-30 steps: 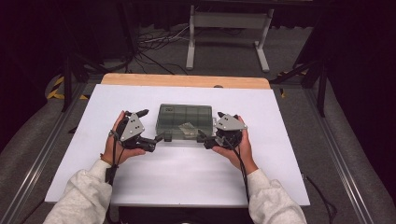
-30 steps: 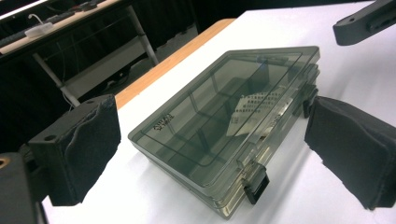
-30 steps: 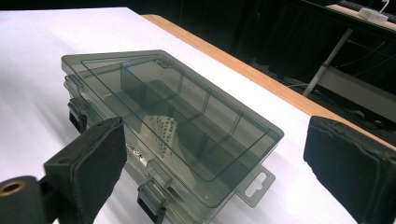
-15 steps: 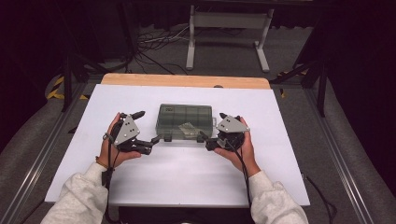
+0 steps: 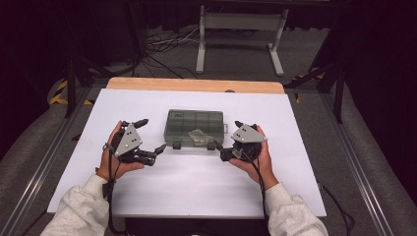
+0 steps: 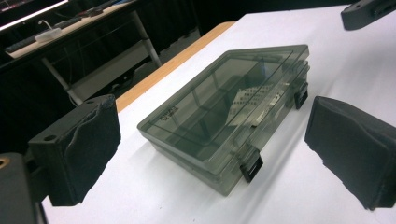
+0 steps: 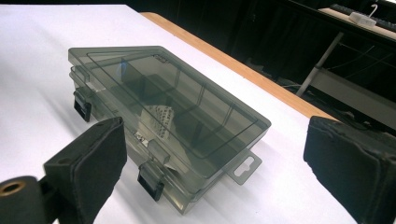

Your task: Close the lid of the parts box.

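Note:
A smoky see-through compartment box (image 5: pixel 194 129) lies flat on the white table (image 5: pixel 196 182), lid down, with two black latches (image 6: pixel 251 165) on its near side and a printed paper slip (image 6: pixel 254 105) inside. My left gripper (image 5: pixel 150 135) is held just left of the box's front corner, open, with nothing between its pads (image 6: pixel 84 149). My right gripper (image 5: pixel 227 135) is off the box's front right corner, also open and apart from it. In the left gripper view the box (image 6: pixel 224 116) is a short way ahead of the left gripper (image 6: pixel 219 154). The right gripper (image 7: pixel 219 163) faces the box (image 7: pixel 163 107) and its latch (image 7: pixel 150 182).
A wooden strip (image 5: pixel 196 84) runs along the table's far edge. Beyond it on the floor are a white metal stand (image 5: pixel 241 22) and loose cables (image 5: pixel 162 46). White table surface stretches in front of the box and to both sides.
Both grippers have drawn back from the box's front corners, the left one outward to the left and toward the person. The box has stayed in place.

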Demonstrator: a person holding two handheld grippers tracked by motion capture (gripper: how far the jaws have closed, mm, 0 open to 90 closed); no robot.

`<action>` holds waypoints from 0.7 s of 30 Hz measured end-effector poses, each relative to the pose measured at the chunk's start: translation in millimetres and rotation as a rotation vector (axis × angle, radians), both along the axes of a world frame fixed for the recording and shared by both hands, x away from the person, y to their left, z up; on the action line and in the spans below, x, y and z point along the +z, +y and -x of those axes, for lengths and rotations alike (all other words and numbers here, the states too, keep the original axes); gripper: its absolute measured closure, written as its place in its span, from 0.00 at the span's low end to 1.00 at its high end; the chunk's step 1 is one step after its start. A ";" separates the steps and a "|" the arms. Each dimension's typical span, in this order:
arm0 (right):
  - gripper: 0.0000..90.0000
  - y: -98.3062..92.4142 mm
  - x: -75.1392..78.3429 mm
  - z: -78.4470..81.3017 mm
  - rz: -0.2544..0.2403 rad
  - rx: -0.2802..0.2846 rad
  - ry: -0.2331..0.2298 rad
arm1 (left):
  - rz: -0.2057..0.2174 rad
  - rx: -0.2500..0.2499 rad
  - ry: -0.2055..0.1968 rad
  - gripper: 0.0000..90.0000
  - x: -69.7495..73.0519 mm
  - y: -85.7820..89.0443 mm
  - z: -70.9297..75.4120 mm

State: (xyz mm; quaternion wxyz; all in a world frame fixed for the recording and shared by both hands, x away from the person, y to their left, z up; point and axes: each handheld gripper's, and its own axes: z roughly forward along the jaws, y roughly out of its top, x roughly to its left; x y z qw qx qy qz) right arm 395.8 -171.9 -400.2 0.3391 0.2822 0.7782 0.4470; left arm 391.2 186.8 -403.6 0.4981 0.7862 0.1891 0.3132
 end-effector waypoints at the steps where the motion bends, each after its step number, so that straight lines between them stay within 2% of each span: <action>1: 0.08 -0.2 0.0 0.5 0.004 0.000 0.000 | -0.001 -0.003 0.007 0.04 -0.2 0.6 0.0; 7: 0.08 -3.1 0.2 3.3 0.004 -0.004 -0.003 | -0.001 -0.001 -0.005 0.04 -0.3 3.8 2.7; 12: 0.08 -6.5 0.2 5.6 0.009 -0.009 -0.004 | -0.014 -0.006 0.000 0.04 -1.5 5.4 5.1; 20: 0.08 -11.9 0.1 10.2 0.018 -0.012 -0.005 | -0.010 -0.003 0.012 0.04 -4.3 9.0 10.1; 21: 0.08 -12.7 0.0 10.8 0.020 -0.012 -0.006 | -0.016 -0.004 0.004 0.04 -4.8 9.6 10.4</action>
